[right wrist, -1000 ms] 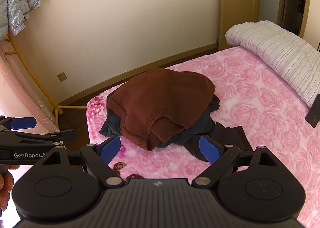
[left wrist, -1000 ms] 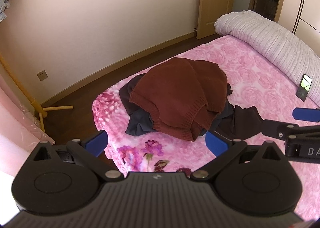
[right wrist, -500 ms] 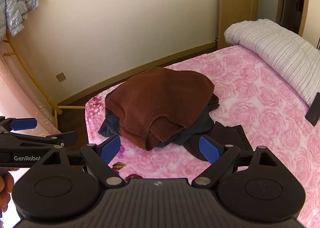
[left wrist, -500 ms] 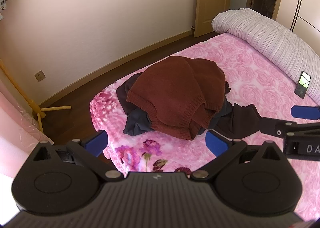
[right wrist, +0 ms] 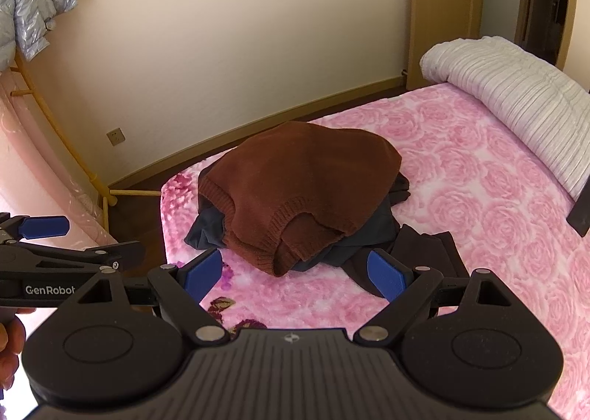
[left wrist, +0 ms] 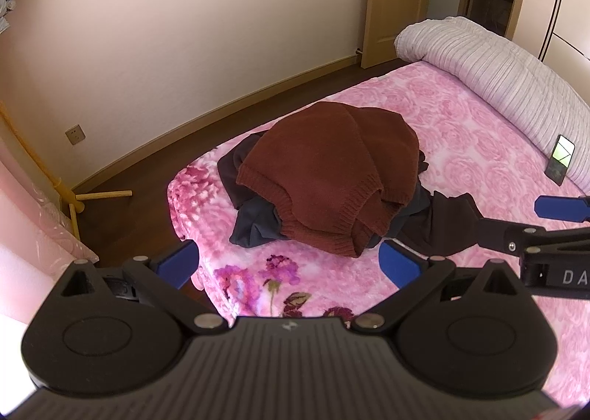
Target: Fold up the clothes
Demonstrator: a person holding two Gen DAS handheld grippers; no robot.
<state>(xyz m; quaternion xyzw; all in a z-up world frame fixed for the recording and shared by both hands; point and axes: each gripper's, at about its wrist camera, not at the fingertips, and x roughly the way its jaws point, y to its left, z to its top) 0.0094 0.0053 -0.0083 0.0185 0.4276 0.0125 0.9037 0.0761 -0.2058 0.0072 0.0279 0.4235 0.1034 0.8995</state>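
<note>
Covering the mattress, a pink rose-patterned bedspread (left wrist: 461,147); near its foot corner, a rust-brown knitted sweater (left wrist: 332,169) heaped over dark grey crumpled garments (left wrist: 254,224). Left gripper (left wrist: 287,261) and right gripper (right wrist: 295,268): blue-padded fingers spread wide, holding nothing, short of the heap.

Two handheld black plastic grippers. The left gripper (left wrist: 288,262) and the right gripper (right wrist: 295,270) each have blue finger pads, a ribbed body, round side housings and silver screws at the linkage pivots. White "GenRobot" lettering marks the left one's side.
</note>
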